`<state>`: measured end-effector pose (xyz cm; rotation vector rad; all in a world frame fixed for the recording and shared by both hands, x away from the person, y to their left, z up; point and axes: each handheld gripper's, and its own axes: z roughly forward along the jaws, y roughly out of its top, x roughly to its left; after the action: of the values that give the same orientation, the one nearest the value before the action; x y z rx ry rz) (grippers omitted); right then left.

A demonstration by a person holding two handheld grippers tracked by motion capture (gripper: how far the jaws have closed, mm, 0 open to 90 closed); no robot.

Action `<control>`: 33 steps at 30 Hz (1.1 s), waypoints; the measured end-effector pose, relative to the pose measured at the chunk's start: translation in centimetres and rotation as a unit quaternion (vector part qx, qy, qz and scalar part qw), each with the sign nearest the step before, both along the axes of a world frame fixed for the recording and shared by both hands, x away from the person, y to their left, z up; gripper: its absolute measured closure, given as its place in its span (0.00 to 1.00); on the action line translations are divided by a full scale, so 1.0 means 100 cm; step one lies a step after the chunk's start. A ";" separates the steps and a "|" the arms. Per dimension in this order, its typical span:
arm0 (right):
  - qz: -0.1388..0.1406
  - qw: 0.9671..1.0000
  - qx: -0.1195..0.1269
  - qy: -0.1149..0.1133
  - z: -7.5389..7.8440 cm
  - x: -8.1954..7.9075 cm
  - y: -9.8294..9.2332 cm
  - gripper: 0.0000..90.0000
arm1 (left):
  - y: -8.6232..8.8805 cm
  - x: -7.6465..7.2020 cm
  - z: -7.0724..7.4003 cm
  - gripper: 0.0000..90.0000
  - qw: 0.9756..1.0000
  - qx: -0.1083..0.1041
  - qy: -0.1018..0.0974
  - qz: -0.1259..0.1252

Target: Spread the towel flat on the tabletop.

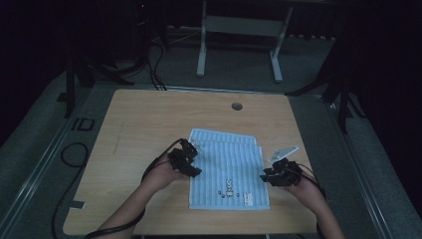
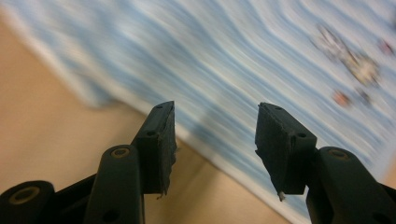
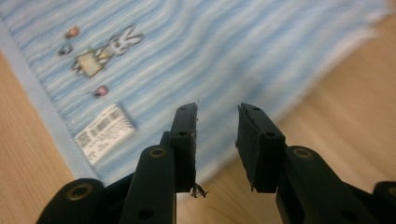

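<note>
The left gripper [image 2: 215, 135] has its jaws parted with nothing between them, poised over the left edge of the towel [image 1: 226, 167]; the blur there makes it hard to judge whether the tips touch the cloth. The right gripper [image 3: 217, 135] is likewise released, jaws apart and empty, above the towel's right edge. The blue striped towel lies folded flat on the wooden table [image 1: 144, 114], near the front edge, with bare wood all round. A white barcode label [image 3: 105, 133] sits by its hem, print unreadable, beside a small rabbit motif [image 3: 109, 49]. A cable hole [image 1: 237, 106] lies well beyond.
</note>
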<state>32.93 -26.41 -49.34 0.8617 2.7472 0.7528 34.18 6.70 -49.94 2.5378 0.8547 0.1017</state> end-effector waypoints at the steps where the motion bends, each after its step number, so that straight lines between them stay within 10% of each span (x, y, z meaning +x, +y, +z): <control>1: 0.005 1.000 -0.005 0.002 -0.005 -0.001 0.005 0.75 | -0.002 -0.004 -0.004 0.53 1.000 -0.009 0.007 0.002; 8: 0.000 0.999 -0.024 0.021 -0.034 0.011 0.018 0.73 | -0.003 0.001 -0.027 0.53 1.000 0.006 0.017 0.008; 27: -0.024 0.999 -0.037 0.008 -0.034 0.078 0.037 0.73 | -0.007 0.062 -0.029 0.49 0.998 0.039 -0.018 0.050; 33: -0.028 0.999 -0.037 0.003 -0.035 0.080 0.040 0.96 | -0.018 0.054 -0.028 0.94 0.998 0.039 -0.038 0.033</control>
<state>40.89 -22.44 -52.80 0.9217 2.7251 0.6357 39.55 4.94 -52.77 2.5598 0.9205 0.2565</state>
